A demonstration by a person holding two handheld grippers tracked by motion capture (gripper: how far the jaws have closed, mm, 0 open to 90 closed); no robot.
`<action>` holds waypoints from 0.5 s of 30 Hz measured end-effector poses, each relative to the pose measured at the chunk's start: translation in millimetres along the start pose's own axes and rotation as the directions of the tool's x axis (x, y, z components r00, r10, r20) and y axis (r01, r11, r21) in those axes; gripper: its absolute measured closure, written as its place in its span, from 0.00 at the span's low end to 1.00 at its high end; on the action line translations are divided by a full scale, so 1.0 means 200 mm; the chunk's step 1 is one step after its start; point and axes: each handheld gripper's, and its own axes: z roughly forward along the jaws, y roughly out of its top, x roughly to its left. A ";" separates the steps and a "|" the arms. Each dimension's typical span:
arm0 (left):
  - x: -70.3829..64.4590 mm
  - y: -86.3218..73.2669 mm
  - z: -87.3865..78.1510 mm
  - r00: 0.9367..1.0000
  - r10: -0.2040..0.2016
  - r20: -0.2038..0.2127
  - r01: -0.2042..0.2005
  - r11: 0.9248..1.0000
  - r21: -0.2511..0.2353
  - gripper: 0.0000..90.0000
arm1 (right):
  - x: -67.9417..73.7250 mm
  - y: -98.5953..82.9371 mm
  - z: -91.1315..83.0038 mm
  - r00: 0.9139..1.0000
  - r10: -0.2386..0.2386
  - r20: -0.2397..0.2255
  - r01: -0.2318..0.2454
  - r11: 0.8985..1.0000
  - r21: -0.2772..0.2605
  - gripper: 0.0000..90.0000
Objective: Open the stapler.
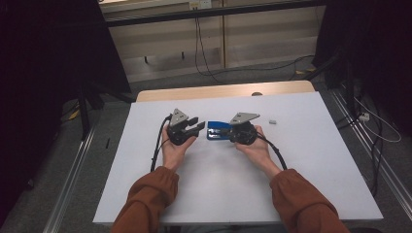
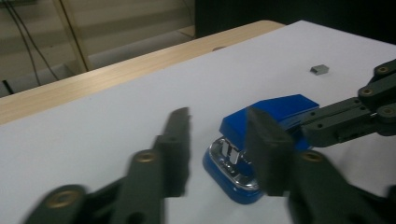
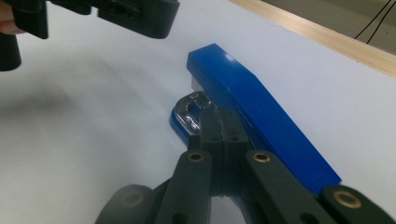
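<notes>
Blue glossy plastic forms the wedge-shaped top of the stapler [image 1: 217, 130], which lies near the middle of the white tabletop [image 1: 301, 160] between the two grippers; its lid is lifted from a rounded blue base, and a bright chrome magazine and anvil show in the gap at the front in both gripper views. The right gripper [image 3: 219, 135], matte black with brass-coloured pivot pins, has its jaws pressed together alongside the stapler's lower part, under the raised lid; whether they pinch a thin part of it I cannot tell. The left gripper [image 2: 219, 144] has flat, blunt black jaws standing apart, just short of the stapler's open front and not touching it. Each gripper carries a grey three-cornered plate, and black cables trail back along the person's orange-brown sleeves [image 1: 150, 194]. A small grey metal block [image 1: 272, 122] lies on the tabletop well to the right of the stapler. Pale wood [image 1: 223, 91] edges the far side of the tabletop, and beyond it cables lie on a grey floor.
</notes>
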 end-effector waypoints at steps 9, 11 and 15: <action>0.01 -0.02 0.00 1.000 0.015 0.009 -0.016 1.000 0.006 0.96 | 0.01 -0.01 0.03 1.000 -0.011 -0.005 0.011 1.000 0.019 1.00; 0.01 -0.02 0.00 1.000 -0.003 0.015 0.003 1.000 -0.003 0.98 | 0.01 -0.01 0.04 1.000 -0.012 -0.006 0.012 1.000 0.024 1.00; 0.02 -0.02 -0.01 1.000 -0.006 0.016 0.006 1.000 0.013 1.00 | 0.01 -0.01 0.05 1.000 -0.021 -0.003 0.021 0.999 0.041 1.00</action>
